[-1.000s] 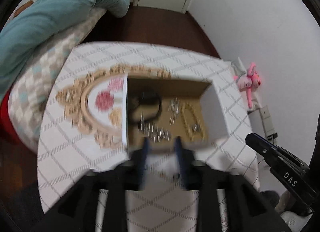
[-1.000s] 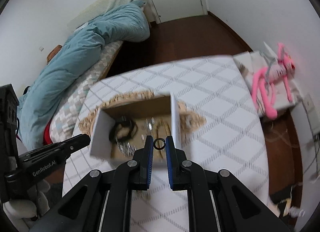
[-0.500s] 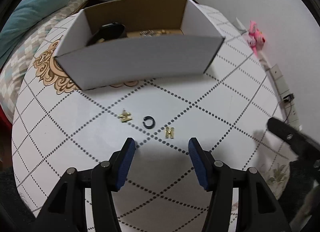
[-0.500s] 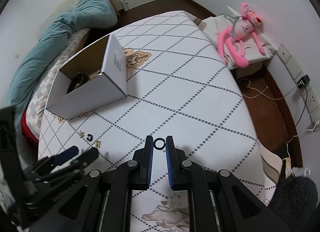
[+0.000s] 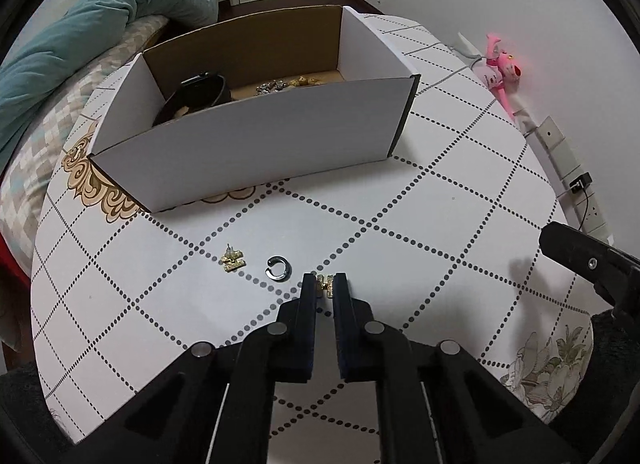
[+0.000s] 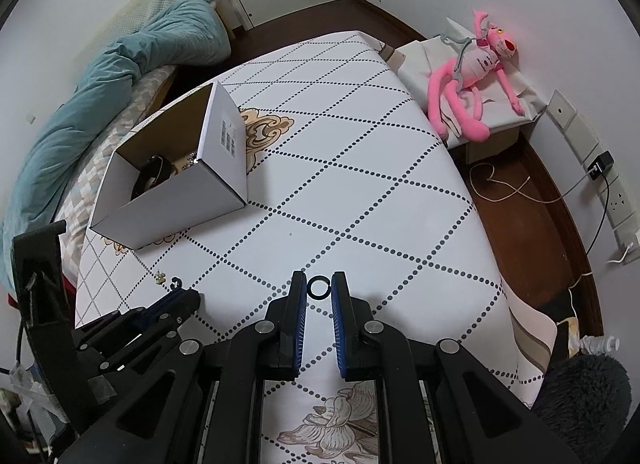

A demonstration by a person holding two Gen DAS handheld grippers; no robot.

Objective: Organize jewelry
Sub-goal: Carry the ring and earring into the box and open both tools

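Note:
My left gripper [image 5: 324,284] is shut on a small gold earring [image 5: 325,285] at table level. A second gold earring [image 5: 233,261] and a black open ring [image 5: 278,267] lie on the table just left of it. My right gripper [image 6: 319,287] is shut on a black ring [image 6: 319,288] and holds it above the table. The open white cardboard box [image 5: 256,144] stands behind and holds a black band [image 5: 200,92] and silver and gold jewelry [image 5: 286,84]. The box also shows in the right wrist view [image 6: 176,200], with the left gripper [image 6: 168,304] at lower left.
The table [image 6: 360,192] has a white cloth with a dotted diamond pattern. A bed with a teal duvet [image 6: 120,76] lies to the left. A pink plush toy [image 6: 472,76] sits on a box to the right, near wall sockets and cables [image 6: 600,168].
My left gripper has come down to the table and closed on the right-hand gold earring. My right gripper has kept the black ring and drawn back from the box.

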